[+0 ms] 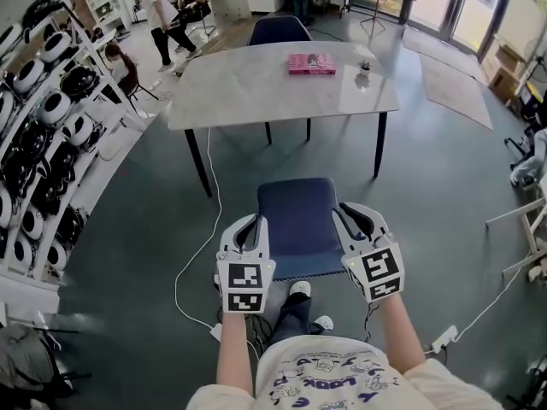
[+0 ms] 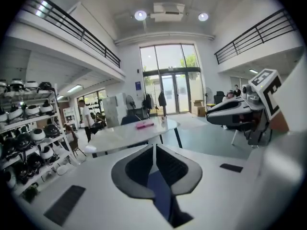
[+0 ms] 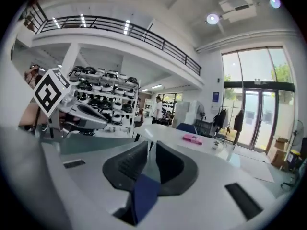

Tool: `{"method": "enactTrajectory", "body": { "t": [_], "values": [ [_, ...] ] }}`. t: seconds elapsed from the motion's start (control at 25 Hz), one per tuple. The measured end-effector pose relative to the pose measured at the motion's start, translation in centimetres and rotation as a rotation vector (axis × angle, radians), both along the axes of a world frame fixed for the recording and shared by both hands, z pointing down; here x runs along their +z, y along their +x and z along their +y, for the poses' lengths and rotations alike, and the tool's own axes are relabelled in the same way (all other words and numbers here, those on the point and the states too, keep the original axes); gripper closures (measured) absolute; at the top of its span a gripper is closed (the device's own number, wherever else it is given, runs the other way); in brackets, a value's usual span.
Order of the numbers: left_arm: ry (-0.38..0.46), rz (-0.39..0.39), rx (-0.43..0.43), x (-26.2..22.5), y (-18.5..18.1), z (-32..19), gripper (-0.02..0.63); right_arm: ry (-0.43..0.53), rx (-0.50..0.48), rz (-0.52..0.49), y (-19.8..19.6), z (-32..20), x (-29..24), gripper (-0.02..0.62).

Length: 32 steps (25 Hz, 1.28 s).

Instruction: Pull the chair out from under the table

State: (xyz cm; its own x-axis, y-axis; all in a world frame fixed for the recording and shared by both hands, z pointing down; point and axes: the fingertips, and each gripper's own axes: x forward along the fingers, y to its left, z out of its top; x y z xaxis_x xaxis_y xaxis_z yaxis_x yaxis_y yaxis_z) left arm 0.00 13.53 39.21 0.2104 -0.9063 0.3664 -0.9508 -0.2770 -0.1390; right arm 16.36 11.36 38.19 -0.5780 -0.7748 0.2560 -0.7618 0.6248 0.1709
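The chair [image 1: 298,223], with a dark blue seat, stands out on the floor a good way in front of the grey table [image 1: 248,88], facing it. My left gripper [image 1: 249,224] hovers at the seat's left edge and my right gripper [image 1: 348,213] at its right edge, both raised and off the chair. In the left gripper view the jaws meet at their tips, nothing between them, with blue seat [image 2: 159,188] showing below. The right gripper [image 3: 152,145] has its jaws drawn together the same way, over the blue seat [image 3: 144,195].
A pink book [image 1: 311,63] and a small dark object [image 1: 363,68] lie on the table. A second blue chair [image 1: 279,29] stands at its far side. Shelves of helmets [image 1: 43,135] line the left. A white cable [image 1: 184,272] trails on the floor. People [image 1: 158,11] stand far back.
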Motion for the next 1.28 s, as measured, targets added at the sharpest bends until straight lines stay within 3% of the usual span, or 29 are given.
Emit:
{"method": "enactTrajectory", "body": {
  "t": [0.2, 0.56, 1.28],
  "values": [
    [0.131, 0.035, -0.051, -4.8, 0.2, -0.8, 0.582, 0.091, 0.107, -0.097, 1.4, -0.7, -4.3, 0.588],
    [0.245, 0.157, -0.107, -9.1, 0.1, -0.5, 0.584, 0.137, 0.185, -0.174, 2.0, -0.7, -7.2, 0.589],
    [0.242, 0.151, -0.134, -9.6, 1.3, -0.6, 0.584, 0.143, 0.215, -0.215, 4.3, -1.2, -7.9, 0.591]
  ]
}}
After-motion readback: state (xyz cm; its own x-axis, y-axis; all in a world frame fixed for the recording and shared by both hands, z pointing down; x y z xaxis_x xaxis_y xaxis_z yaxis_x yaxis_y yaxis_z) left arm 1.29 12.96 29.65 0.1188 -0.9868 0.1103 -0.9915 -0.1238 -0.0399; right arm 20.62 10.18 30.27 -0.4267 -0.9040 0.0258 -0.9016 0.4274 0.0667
